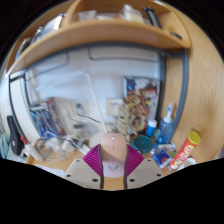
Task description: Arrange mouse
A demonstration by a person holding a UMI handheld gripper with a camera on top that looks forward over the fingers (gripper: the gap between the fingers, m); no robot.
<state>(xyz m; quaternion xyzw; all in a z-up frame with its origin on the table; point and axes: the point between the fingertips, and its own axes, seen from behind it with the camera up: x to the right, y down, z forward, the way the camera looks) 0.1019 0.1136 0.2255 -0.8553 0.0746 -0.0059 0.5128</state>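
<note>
One view only, the gripper view. Looking forward along the gripper (113, 160) at the bottom centre of the frame, with its two magenta pads (93, 160) facing inward. Clenching on a pale, rounded mouse (113, 150), which is filling the gap from one pad to the other, no daylight showing at either side. Holding it just above the near edge of a wooden desk (60, 160), the desk's front lip running off toward the lower left.

Crowding in at the lower right of the frame: a teal cup (145, 143) just beside the right finger, a blue bottle (167, 120) standing upright behind it, a yellow-topped thing (192, 137) farther right, and a red and white packet (183, 155) lying near the desk's edge. Leaving little room on that side.

Opening up somewhat at the lower left, where bare wood is showing between the left finger and a stack of books (45, 120) leaning near the wall.

Arching across the upper part of the frame, a wooden shelf (90, 40), its front edge curving from the left down to the right, with small items on top too blurred to name. Closing the scene behind, a white wall (85, 80) at the centre.
</note>
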